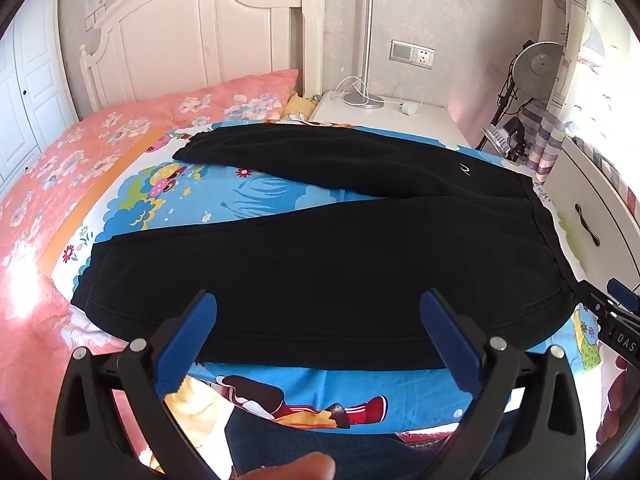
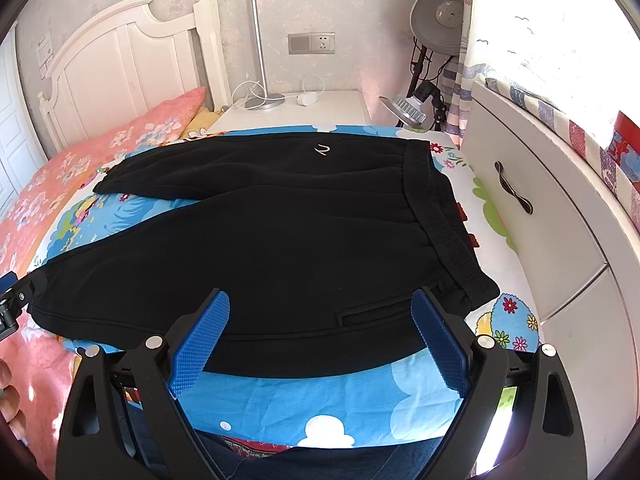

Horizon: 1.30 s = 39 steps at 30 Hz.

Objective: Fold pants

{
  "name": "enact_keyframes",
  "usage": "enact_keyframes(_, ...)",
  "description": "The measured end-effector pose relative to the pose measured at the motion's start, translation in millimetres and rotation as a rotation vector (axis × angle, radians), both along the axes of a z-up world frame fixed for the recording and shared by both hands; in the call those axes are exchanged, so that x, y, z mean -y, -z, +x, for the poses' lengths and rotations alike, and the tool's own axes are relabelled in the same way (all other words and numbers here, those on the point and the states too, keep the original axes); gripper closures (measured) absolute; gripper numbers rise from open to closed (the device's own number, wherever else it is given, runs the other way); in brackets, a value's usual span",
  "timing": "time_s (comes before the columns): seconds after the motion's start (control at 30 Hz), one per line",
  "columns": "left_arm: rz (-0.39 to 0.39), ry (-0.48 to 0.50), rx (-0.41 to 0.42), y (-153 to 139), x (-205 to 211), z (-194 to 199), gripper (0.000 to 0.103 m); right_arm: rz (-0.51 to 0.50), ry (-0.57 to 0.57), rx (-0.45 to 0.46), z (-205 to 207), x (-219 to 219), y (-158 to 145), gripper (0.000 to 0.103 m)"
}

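Black pants point(image 1: 320, 272) spread flat on the bed point(image 1: 60, 184), unfolded.
Left to right: my left tool point(image 1: 318, 334) gapes empty near the cuff; my right tool point(image 2: 320, 336), wide, by the waistband point(image 2: 440, 216). Soft, limp fleece: I'd pinch the hem edges.

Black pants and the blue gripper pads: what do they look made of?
Black pants: probably a soft matte knit, fleece-like; no sheen, gathered elastic waistband. Pads on the right hand-held gripper: likely rubber or plastic; blue, with a fine studded texture.

A home bedroom: bed point(image 1: 60, 208), headboard point(image 1: 192, 32), nightstand point(image 1: 400, 116).
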<state>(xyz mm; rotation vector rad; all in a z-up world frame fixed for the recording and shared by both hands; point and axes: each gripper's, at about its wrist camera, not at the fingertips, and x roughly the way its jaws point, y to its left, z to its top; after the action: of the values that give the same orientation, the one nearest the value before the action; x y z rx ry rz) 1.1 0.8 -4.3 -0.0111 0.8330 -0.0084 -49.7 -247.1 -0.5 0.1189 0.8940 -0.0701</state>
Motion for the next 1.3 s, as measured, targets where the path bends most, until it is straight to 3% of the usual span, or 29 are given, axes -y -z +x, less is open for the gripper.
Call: enact_keyframes(1.3,-0.011,0.009,-0.006,0.2,4.5,2.7,0.001,-0.012,0.006,0.005,0.1,2.4,-3.3,0.014)
